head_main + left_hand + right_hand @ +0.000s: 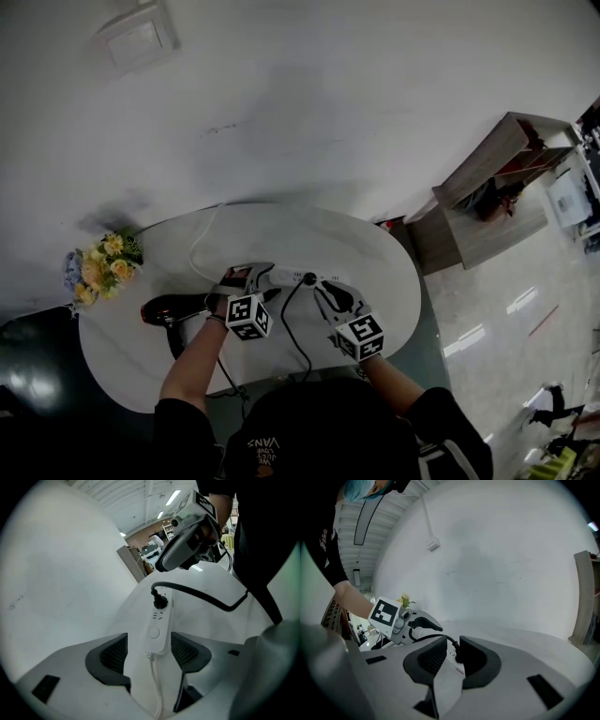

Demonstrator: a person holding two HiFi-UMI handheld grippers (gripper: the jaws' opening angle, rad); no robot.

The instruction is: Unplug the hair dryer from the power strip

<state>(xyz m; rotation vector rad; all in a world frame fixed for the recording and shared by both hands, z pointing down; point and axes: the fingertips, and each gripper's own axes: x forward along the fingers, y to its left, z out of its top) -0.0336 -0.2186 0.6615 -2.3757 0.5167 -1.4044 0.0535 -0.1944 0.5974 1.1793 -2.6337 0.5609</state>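
Observation:
On the white oval table (375, 244) lies a white power strip (286, 277) with the hair dryer's black plug (309, 278) in it. Its black cord (296, 330) trails toward the table's front edge. The black hair dryer (169, 307) lies at the left. My left gripper (251, 274) is open. In the left gripper view it (149, 651) straddles the cable end of the strip (158, 631), with the plug (160, 601) beyond. My right gripper (324, 291) hovers just short of the plug (457, 651), jaws (451, 656) slightly apart with nothing gripped.
A bunch of yellow flowers (101, 267) stands at the table's left rim. The strip's white cable (199, 246) loops toward the wall, where a white socket box (136, 37) hangs. A wooden shelf unit (497, 187) stands to the right on the glossy floor.

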